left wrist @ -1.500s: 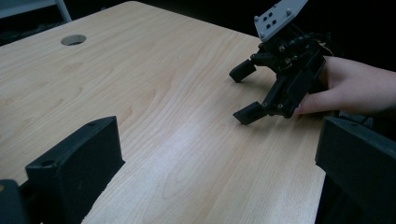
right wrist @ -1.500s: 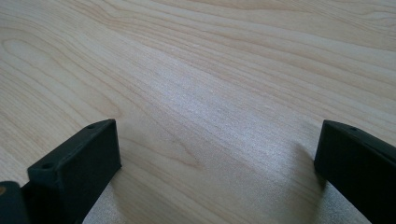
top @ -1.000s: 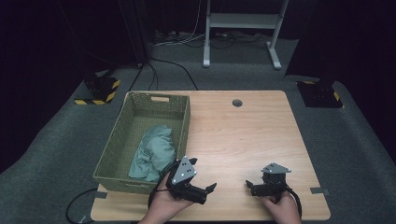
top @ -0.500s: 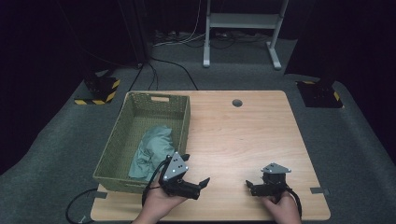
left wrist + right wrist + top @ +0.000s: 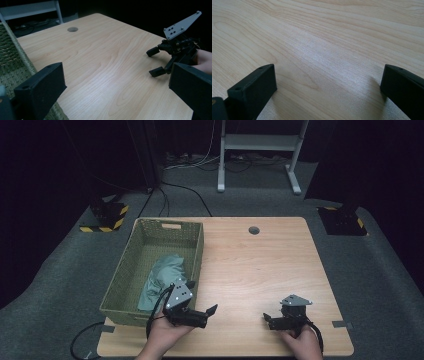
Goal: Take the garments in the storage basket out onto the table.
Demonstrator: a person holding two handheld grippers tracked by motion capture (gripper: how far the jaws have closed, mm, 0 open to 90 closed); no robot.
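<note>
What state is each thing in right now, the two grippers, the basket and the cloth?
left gripper: open, holding nothing, beside the basket's near corner.
right gripper: open, holding nothing, low over bare table.
green basket: upright on the table's left side.
green cloth: crumpled inside the basket.

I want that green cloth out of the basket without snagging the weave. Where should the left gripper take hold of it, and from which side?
Best guess: take the cloth at its raised, bunched middle folds, coming straight down from above. The basket walls fence it on every side, and it lies crumpled on the floor. The left gripper, open, sits just beside the basket's near right corner.
</note>
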